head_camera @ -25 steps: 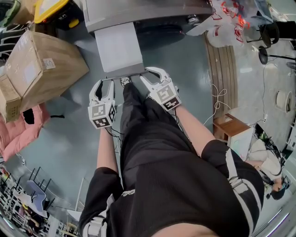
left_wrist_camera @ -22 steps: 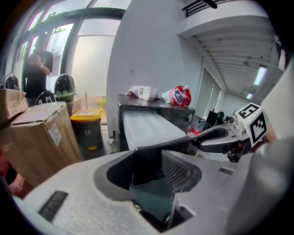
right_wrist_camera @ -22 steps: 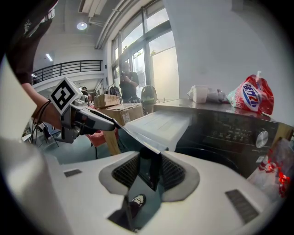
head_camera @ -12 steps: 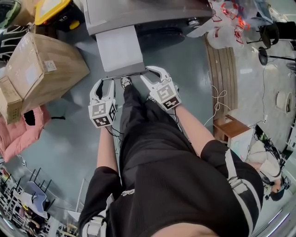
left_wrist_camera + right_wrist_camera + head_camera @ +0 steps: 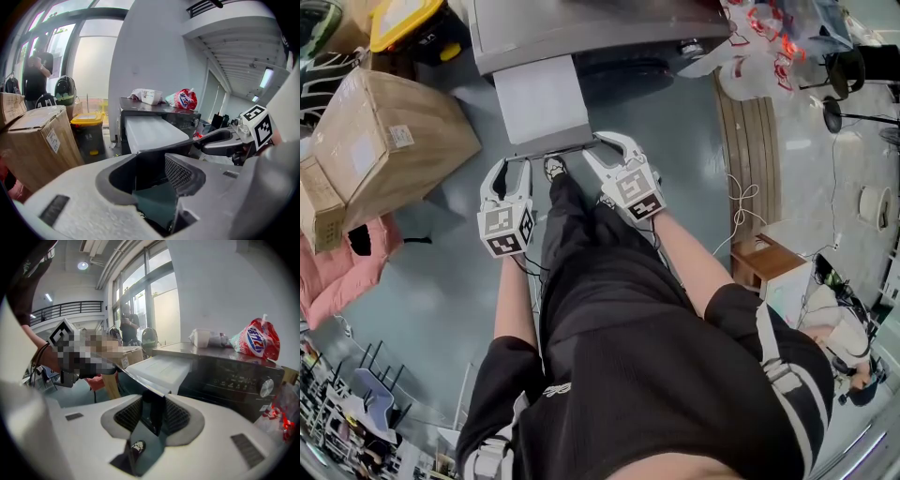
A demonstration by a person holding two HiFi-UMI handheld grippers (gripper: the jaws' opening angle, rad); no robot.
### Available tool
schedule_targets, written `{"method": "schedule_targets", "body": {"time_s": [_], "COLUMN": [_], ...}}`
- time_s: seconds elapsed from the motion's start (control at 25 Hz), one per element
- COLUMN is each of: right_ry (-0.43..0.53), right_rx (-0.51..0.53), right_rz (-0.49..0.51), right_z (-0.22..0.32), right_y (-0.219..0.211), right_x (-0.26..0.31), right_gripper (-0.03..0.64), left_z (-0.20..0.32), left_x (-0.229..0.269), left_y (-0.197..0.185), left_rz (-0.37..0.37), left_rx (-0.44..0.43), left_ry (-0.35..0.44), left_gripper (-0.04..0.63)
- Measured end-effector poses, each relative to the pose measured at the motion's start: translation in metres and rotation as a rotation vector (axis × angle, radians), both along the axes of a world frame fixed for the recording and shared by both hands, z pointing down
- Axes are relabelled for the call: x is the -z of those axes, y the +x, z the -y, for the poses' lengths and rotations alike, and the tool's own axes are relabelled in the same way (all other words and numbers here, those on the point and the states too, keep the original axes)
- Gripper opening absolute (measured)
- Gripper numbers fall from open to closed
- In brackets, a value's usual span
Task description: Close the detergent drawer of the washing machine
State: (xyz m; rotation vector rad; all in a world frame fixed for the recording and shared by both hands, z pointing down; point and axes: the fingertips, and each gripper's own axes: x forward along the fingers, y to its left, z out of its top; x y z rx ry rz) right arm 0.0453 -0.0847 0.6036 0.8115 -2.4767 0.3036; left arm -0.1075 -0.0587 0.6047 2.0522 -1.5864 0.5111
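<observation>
Cardboard box [image 5: 389,136] on my left, yellow-lid bin [image 5: 408,19] beyond it, pink cloth [image 5: 342,272] nearer. Plastic bags [image 5: 759,47] far right. Wooden box [image 5: 764,258] and white cable [image 5: 741,202] nearer, right.

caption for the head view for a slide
Left tool and right tool at the front of the open detergent drawer

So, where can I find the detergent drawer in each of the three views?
Head view: detergent drawer at top centre, pulled out toward the person.
Left gripper view: detergent drawer at centre, a pale slab beyond the jaws.
Right gripper view: detergent drawer at centre, above the jaws.
Shared landmark: the washing machine behind it.
</observation>
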Motion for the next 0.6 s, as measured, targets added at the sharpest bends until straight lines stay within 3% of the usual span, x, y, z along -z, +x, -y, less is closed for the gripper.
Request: {"method": "schedule_targets", "body": {"time_s": [0.6], "right_ry": [-0.003], "right_rx": [-0.008], "right_rz": [-0.009], "right_z": [0.012], "right_y": [-0.002], "right_x": [0.001], "right_gripper": [0.143], "left_z": [0.012], "left_x": [0.001], "left_y": [-0.002], "left_rz": [-0.001], "left_rx": [-0.014], "left_ry": [-0.006], "left_gripper": [0.193]}}
